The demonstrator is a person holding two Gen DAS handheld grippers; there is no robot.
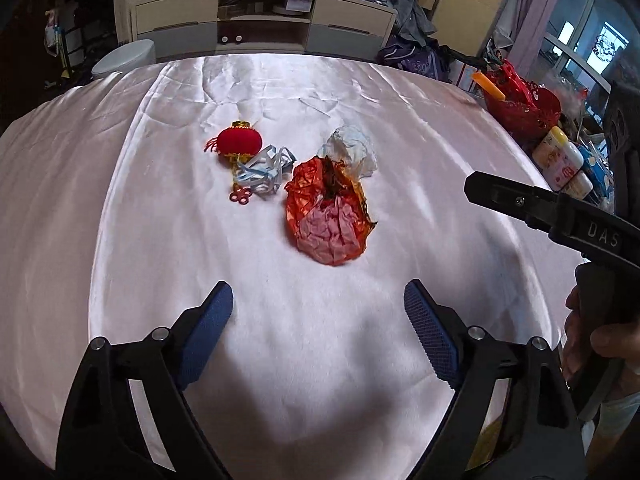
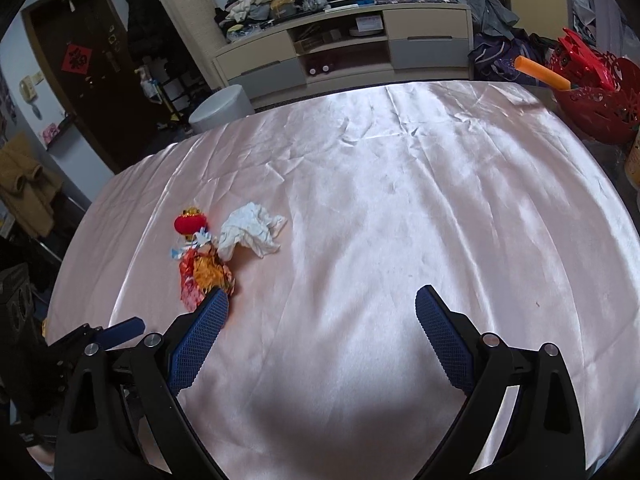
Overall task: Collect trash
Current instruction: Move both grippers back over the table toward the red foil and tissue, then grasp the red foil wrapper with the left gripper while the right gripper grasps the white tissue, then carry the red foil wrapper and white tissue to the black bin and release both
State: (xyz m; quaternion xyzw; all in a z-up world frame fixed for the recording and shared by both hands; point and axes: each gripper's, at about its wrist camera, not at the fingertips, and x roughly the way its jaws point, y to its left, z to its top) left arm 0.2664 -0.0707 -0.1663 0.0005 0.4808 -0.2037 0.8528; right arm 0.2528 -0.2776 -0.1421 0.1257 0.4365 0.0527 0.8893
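Trash cluster on pink tablecloth (image 1: 120,240): orange wrapper (image 1: 330,216), white tissue (image 1: 354,148), blue-white strips (image 1: 260,172); left gripper (image 1: 318,312) and right gripper (image 2: 322,316) both spread wide, empty, apparently positioned to approach.

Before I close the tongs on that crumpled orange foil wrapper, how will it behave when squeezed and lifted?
The orange foil wrapper looks thin and creased, so it will probably crush rather than resist. It seems light for its bulk and may slide on the glossy satin tablecloth. Its ragged edge touches the white tissue, which might drag along.
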